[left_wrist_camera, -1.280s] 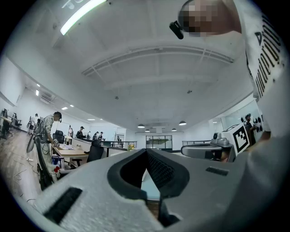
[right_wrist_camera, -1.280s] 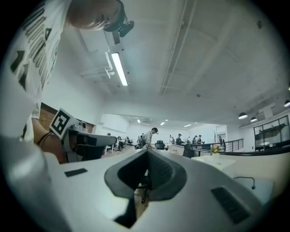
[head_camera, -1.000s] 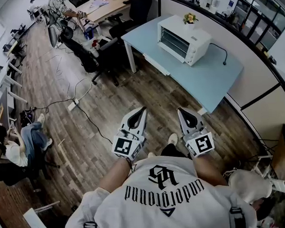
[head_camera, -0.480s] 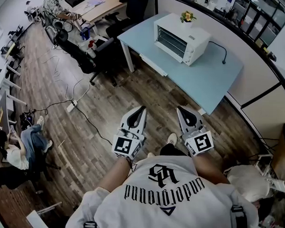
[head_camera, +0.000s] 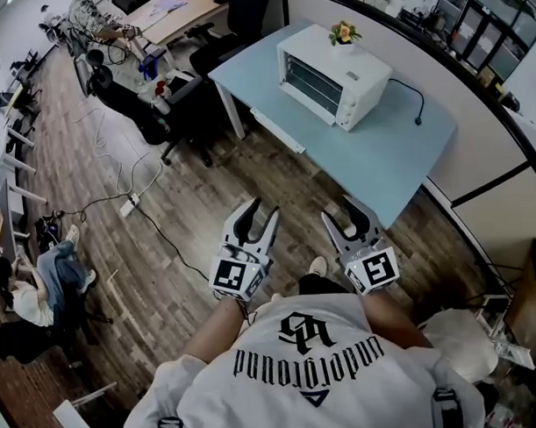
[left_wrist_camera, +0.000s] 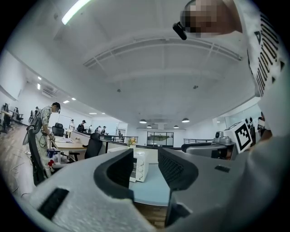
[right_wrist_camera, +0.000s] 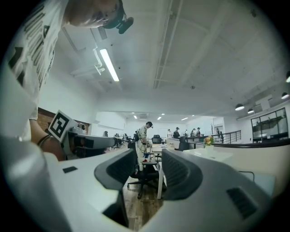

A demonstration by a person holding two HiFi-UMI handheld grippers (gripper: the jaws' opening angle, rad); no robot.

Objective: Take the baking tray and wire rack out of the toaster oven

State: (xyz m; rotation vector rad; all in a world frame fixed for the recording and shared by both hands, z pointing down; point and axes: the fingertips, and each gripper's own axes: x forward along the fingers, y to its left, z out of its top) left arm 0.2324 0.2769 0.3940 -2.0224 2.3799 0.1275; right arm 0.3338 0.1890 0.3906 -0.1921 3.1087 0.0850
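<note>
Left gripper (head_camera: 262, 211) and right gripper (head_camera: 340, 211) side by side over wood floor (head_camera: 175, 203), both jaws just opening, empty, white toaster oven (head_camera: 333, 64) on blue table (head_camera: 384, 152) ahead

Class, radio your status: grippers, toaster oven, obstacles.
Left gripper, right gripper: fingers just opened, empty. Toaster oven shut, on table ahead, untouched. No obstacle seen.

Your head camera looks steeply down on the toaster oven (head_camera: 333, 64) from well back, while both gripper cameras face level toward it, sharing its table (head_camera: 389, 152).
</note>
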